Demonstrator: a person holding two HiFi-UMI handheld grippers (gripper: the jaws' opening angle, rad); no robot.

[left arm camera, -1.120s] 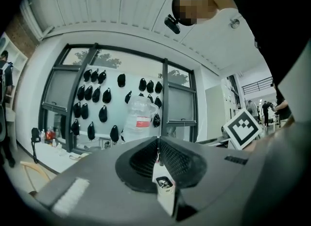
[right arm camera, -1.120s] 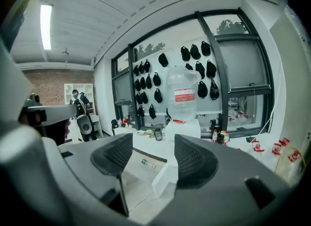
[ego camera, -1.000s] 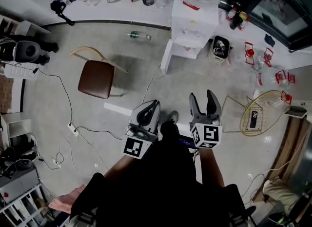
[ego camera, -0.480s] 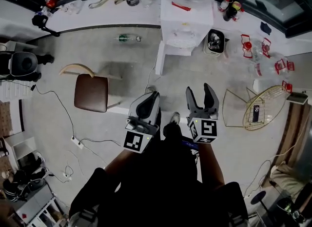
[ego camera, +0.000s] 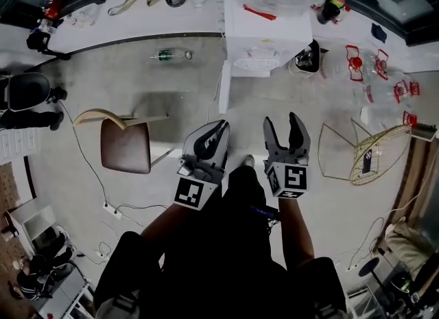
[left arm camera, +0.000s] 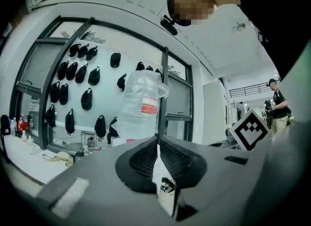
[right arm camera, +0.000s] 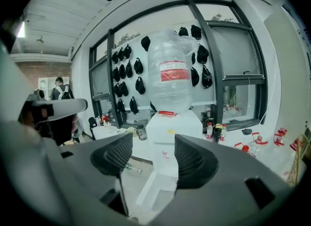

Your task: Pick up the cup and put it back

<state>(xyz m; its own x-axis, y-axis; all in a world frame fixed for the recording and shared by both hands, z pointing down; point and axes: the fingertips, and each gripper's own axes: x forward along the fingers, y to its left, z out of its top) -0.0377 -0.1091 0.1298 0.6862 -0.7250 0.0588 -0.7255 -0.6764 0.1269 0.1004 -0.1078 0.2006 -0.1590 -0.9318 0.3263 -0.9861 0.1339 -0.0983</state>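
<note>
Left gripper (ego camera: 219, 127) fingers together, empty; right gripper (ego camera: 282, 123) fingers apart, empty; cup not discernible; water dispenser (ego camera: 267, 33) straight ahead, right gripper slightly nearer.

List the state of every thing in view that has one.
Left gripper, shut, nothing between the jaws.
Right gripper, open, nothing between the jaws.
Jug, neck-down on the dispenser.
Bottle, lying on its side on the floor.
Chair, upright on its legs.
</note>
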